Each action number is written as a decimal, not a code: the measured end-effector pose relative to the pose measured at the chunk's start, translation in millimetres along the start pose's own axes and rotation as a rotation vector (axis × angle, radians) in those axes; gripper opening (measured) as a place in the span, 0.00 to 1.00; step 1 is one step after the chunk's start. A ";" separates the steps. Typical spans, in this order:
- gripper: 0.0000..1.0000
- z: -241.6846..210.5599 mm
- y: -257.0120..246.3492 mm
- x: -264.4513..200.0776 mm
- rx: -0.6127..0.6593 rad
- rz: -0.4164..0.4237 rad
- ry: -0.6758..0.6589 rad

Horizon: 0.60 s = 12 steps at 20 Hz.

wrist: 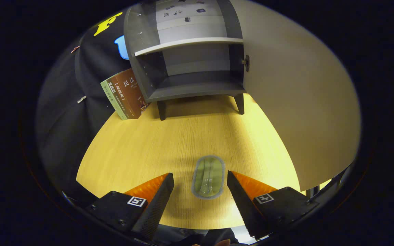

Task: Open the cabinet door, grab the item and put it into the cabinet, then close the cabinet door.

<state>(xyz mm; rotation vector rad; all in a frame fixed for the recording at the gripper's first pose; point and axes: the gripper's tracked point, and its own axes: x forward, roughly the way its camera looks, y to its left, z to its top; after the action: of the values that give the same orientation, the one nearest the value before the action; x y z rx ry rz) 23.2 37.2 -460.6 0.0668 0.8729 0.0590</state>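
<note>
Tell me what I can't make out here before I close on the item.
- Item, gripper view: lying between the open fingers; whether they touch it can't be told.
- Cabinet: top cut off; small things on its upper shelf too small to identify.
- Open door: hides what lies beyond it.
- Books: partly behind the cabinet's side.

Tongs (200, 184) spread wide, both fingers (156, 201) level, angled downward, pressing on nothing.

Green oval item (208, 177) lies flat before the open grey cabinet (190, 58).
</note>
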 end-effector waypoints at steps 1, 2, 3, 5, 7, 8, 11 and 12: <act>0.99 -4.5 -1.2 5.0 0.009 -0.003 0.015; 0.99 -9.5 -2.4 9.6 0.018 -0.006 0.030; 0.99 -15.6 -2.4 16.1 0.024 -0.008 0.043; 0.99 -24.7 -5.2 28.6 0.021 -0.025 0.063; 0.99 -28.0 -11.1 43.8 0.019 -0.056 0.076; 0.99 -29.4 -12.4 51.4 0.022 -0.065 0.087; 0.80 -36.3 -15.0 69.8 -0.001 -0.080 0.117; 0.65 -41.2 -16.1 75.2 -0.019 -0.084 0.134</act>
<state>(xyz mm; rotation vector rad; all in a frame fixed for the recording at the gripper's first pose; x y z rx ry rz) 40.2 28.6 -545.8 0.0077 1.0075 -0.0072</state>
